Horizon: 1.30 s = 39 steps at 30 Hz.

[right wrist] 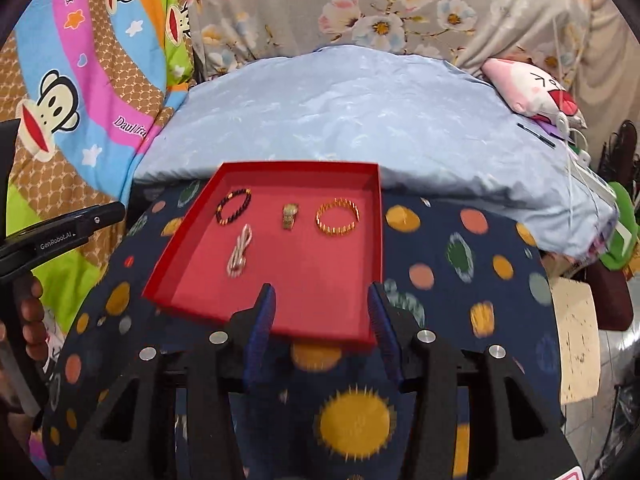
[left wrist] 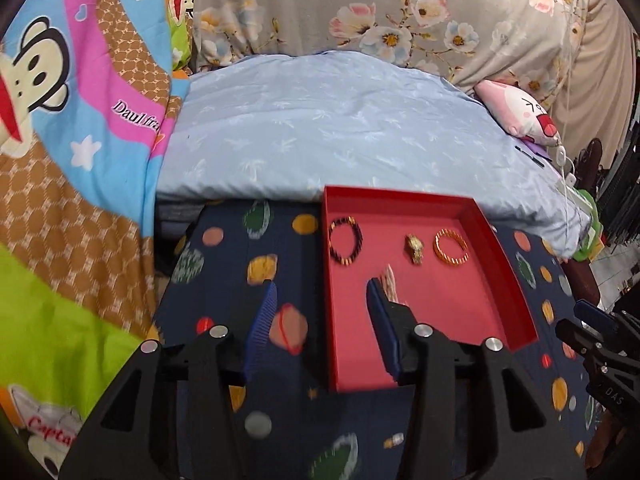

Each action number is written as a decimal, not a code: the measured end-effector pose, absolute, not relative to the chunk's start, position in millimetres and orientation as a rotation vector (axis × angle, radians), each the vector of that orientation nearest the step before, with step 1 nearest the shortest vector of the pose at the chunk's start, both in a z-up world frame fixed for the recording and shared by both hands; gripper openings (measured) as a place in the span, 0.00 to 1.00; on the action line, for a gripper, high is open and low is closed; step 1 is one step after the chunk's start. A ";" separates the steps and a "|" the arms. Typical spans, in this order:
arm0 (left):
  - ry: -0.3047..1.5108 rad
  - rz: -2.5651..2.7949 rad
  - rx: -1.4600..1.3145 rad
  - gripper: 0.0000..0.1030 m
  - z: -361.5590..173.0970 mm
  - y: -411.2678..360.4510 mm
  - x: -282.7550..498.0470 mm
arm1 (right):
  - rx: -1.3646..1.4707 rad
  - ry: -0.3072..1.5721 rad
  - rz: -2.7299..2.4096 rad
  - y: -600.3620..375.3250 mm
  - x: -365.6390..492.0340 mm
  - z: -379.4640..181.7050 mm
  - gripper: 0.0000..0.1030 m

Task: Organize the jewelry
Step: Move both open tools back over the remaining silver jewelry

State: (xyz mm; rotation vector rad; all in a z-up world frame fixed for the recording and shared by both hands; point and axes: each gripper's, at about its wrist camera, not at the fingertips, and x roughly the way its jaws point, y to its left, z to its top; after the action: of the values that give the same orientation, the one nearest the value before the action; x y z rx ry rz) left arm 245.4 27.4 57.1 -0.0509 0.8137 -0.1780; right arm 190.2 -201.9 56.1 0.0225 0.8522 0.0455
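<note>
A shallow red tray [right wrist: 192, 220] [left wrist: 504, 264] lies on a dark blue cloth with planet prints. Inside it rest a dark beaded bracelet [right wrist: 233, 205] [left wrist: 345, 241], a small gold watch [right wrist: 289, 215] [left wrist: 415, 249], a gold bangle [right wrist: 337, 216] [left wrist: 451, 247] and a pale coiled chain [right wrist: 240, 256] [left wrist: 391, 283], half hidden behind a finger in the left wrist view. My left gripper [left wrist: 322, 296] hovers open over the tray's left rim, nothing between its blue pads. My right gripper [right wrist: 322, 298] stands open above the tray's near edge, also empty.
A light blue pillow [left wrist: 340, 136] lies behind the tray, a pink plush [left wrist: 520, 112] at its right. Cartoon-print bedding [left wrist: 80, 160] rises on the left, a floral sheet [right wrist: 360, 8] at the back. A hand [right wrist: 30, 312] holds the left tool.
</note>
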 end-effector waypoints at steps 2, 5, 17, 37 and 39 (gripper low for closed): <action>0.831 -0.186 -0.047 0.44 52.9 25.0 224.7 | 0.038 0.857 0.042 -202.9 165.5 54.0 0.47; 0.859 -0.196 -0.047 0.44 44.4 20.7 198.2 | 0.066 0.878 0.049 -199.9 134.2 46.9 0.47; 0.991 -0.212 -0.043 0.44 -2.7 11.5 115.4 | 0.069 0.955 0.053 -186.2 61.4 13.9 0.47; 1.077 -0.186 -0.026 0.44 -38.8 15.8 71.3 | 0.062 1.047 0.131 -159.0 26.2 -22.2 0.47; 1.079 -0.181 -0.032 0.44 -39.4 18.4 72.2 | 0.069 1.043 0.155 -154.0 31.7 -22.0 0.47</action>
State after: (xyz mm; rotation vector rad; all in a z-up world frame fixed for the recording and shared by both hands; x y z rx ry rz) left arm 72.2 18.4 -39.4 -0.0322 1.0785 -0.1810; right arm 31.7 -154.0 -22.0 0.0688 1.0425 0.1546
